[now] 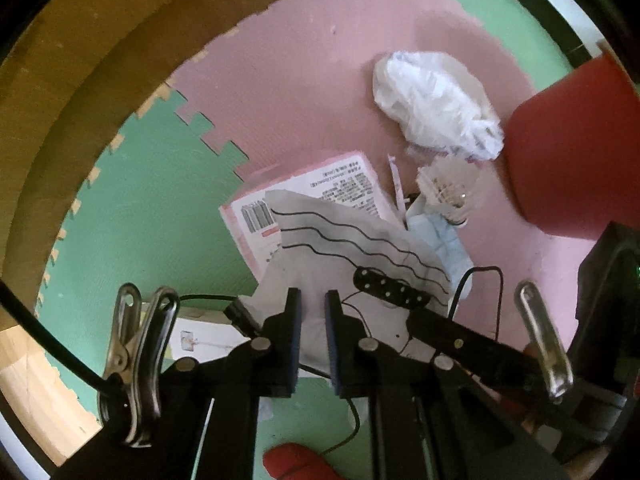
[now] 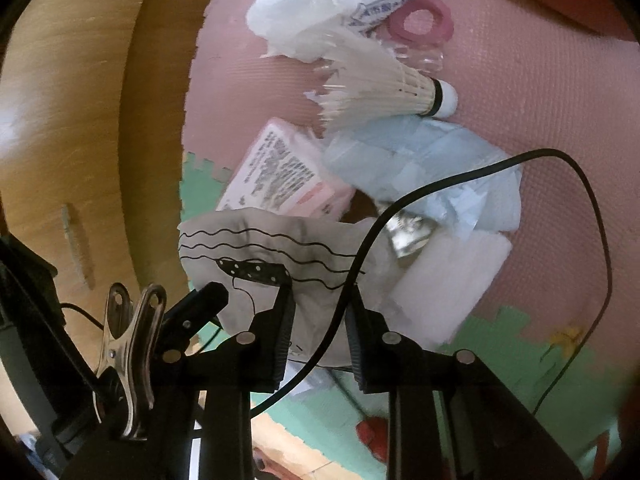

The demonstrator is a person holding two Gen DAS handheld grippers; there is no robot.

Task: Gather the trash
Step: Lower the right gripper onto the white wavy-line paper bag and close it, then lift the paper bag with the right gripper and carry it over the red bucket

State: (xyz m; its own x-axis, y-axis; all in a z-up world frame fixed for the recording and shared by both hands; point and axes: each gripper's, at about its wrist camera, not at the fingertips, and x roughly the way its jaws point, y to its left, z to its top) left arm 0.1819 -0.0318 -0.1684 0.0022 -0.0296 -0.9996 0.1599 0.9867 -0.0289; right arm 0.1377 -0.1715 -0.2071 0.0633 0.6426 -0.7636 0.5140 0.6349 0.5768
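Left fingers point(image 1: 313, 334) pinch grey cloth point(image 1: 340, 248) (wavy lines) | right fingers point(image 2: 320, 336) clamp same cloth

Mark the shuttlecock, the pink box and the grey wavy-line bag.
shuttlecock point(image 2: 384, 84), right wrist view, on the white feathers.
pink box point(image 1: 320, 188), left wrist view, on the printed white label.
grey bag point(image 2: 280, 248), right wrist view, on the cloth with the black wavy lines.
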